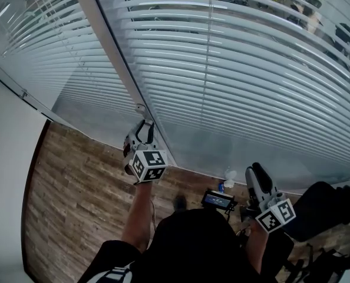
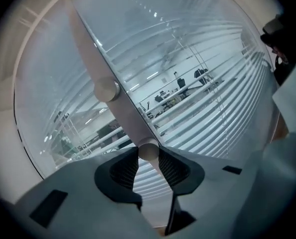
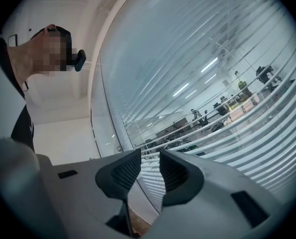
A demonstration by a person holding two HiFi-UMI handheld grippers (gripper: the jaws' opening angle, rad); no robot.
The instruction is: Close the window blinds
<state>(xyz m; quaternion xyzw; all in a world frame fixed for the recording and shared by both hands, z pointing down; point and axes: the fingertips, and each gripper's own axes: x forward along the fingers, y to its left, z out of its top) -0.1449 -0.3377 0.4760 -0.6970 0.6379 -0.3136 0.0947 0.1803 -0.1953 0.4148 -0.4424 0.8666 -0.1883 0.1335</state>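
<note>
White slatted blinds (image 1: 251, 69) hang behind glass on both sides of a pale mullion (image 1: 113, 52); their slats stand partly open, and an office shows through them. My left gripper (image 1: 141, 115) reaches up to a small round knob (image 2: 149, 151) on the mullion. The knob sits between the pads (image 2: 172, 169), and the gripper (image 2: 149, 164) is shut on it. A second round knob (image 2: 107, 89) sits higher on the same mullion. My right gripper (image 1: 254, 171) hangs low at the right, away from the glass. Its jaws (image 3: 149, 171) stand a little apart with nothing between them, facing the blinds (image 3: 227, 83).
A wooden floor (image 1: 75, 199) runs below the window and a white wall (image 1: 4, 187) stands at the left. On the floor near the glass are a dark device with a screen (image 1: 217, 200), a small white bottle (image 1: 230, 175) and a black bulky object (image 1: 322, 208).
</note>
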